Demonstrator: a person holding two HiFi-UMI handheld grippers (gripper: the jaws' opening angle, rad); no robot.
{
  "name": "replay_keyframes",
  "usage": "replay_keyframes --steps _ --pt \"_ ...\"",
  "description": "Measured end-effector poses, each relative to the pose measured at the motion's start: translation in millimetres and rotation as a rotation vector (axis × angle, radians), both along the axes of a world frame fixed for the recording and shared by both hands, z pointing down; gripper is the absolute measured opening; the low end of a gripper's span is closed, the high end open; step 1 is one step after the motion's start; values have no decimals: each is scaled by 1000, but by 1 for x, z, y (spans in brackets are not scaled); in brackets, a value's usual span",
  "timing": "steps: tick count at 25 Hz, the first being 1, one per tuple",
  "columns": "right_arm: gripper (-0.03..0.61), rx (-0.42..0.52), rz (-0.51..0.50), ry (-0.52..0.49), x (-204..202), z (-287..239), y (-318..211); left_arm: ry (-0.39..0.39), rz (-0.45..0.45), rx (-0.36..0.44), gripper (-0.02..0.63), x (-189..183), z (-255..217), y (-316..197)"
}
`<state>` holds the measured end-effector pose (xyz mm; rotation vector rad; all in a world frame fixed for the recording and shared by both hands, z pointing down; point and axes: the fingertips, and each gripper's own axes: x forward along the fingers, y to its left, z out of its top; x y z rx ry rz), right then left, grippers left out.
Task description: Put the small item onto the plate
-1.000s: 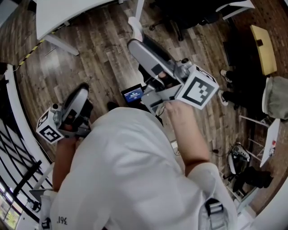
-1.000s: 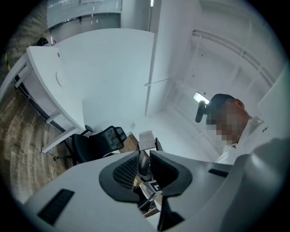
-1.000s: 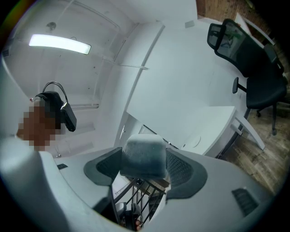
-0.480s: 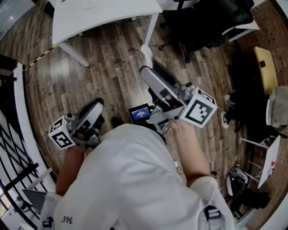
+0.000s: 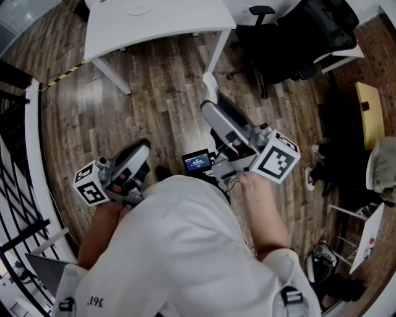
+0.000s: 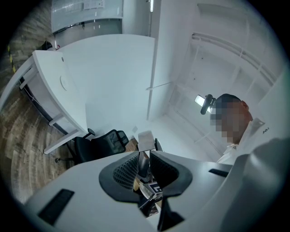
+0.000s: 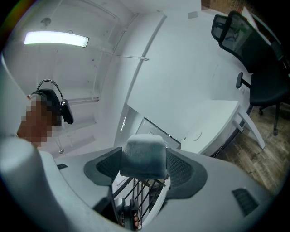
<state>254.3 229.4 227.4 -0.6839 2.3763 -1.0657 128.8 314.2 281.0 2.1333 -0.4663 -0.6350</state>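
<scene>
My right gripper (image 7: 142, 174) is shut on a small pale grey block (image 7: 142, 156) that fills the space between its pads. In the head view this gripper (image 5: 209, 111) is held out in front of the person's white shirt, above the wooden floor. My left gripper (image 5: 142, 147) is lower left; its jaws (image 6: 144, 165) stand shut to a narrow slit with nothing held. A white table (image 5: 185, 21) lies ahead at the top, with a faint round plate (image 5: 137, 7) on it. The plate also appears on the table as a pale disc (image 7: 195, 135) in the right gripper view.
Black office chairs (image 5: 291, 37) stand right of the table, and one chair (image 6: 97, 145) shows in the left gripper view. A white railing (image 5: 34, 155) runs along the left. A yellow seat (image 5: 369, 105) and clutter sit at the far right. Wooden floor (image 5: 154, 99) lies between me and the table.
The table has come further into the head view at the top as the person moves towards it. Both grippers stay held out in front, and the right still holds the block.
</scene>
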Motion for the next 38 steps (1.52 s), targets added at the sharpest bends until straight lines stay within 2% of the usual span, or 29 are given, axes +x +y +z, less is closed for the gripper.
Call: replay_keyframes --steps 20,38 --pt "307 -15 19 19 -7 3 3 -1 18 -3 79 -7 0 2" --pt "307 -22 35 35 -58 11 26 11 18 1 80 -64 5 20"
